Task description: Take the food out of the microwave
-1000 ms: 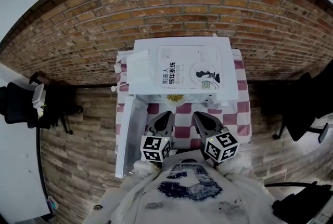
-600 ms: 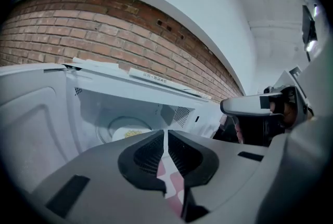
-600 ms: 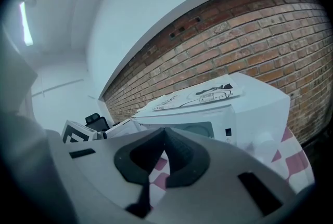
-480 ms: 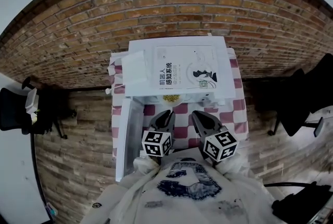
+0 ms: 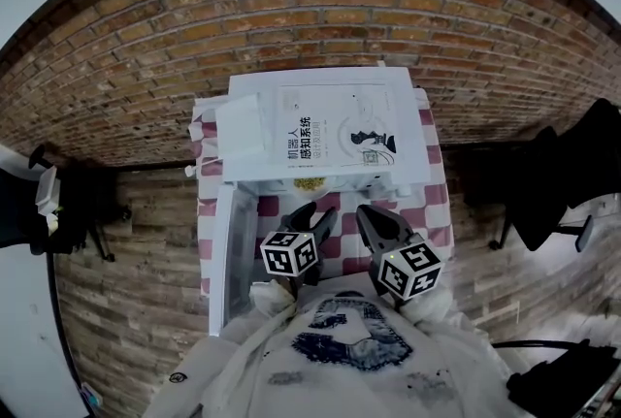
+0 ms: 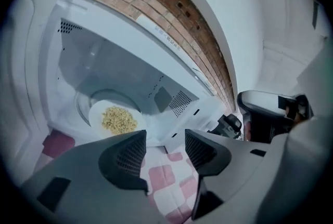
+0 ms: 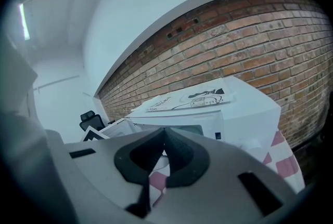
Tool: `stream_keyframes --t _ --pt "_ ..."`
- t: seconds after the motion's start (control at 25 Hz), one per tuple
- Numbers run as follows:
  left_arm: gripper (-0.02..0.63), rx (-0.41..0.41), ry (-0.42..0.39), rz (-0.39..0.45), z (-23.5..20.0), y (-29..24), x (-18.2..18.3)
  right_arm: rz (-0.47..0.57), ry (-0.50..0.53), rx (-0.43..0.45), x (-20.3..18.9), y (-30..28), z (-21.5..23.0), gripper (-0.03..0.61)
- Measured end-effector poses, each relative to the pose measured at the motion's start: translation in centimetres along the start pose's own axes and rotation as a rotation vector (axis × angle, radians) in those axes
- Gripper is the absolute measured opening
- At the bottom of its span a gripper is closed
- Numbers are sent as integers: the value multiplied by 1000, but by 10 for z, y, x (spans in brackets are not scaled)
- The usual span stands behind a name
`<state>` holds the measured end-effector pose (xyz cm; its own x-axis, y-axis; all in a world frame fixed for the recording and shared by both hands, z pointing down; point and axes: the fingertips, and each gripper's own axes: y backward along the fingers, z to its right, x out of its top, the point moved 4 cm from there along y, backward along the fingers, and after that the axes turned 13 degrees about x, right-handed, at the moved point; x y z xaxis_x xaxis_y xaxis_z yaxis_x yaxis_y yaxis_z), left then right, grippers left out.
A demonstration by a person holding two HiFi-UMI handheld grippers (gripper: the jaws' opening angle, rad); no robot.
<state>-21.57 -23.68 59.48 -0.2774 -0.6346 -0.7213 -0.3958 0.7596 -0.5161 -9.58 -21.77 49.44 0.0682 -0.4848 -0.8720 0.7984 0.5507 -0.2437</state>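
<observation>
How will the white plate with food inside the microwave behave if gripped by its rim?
The plate looks stiff and shallow, so it will probably keep its shape but may tilt if held by one edge. The loose yellow food lies in a flat heap and might slide.

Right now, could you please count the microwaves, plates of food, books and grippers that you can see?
Microwave: 1
Plate of food: 1
Book: 1
Grippers: 2, left gripper and right gripper
Total: 5
</observation>
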Motion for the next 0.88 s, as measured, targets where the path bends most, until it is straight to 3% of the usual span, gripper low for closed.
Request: stream_keyframes --t 0.28,0.88 --pt "307 -26 147 -63 -9 -19 -15 -4 4 -6 1 4 4 14" --pt "305 -58 400 -123 -46 -53 -41 -5 -6 -27 0 9 13 14"
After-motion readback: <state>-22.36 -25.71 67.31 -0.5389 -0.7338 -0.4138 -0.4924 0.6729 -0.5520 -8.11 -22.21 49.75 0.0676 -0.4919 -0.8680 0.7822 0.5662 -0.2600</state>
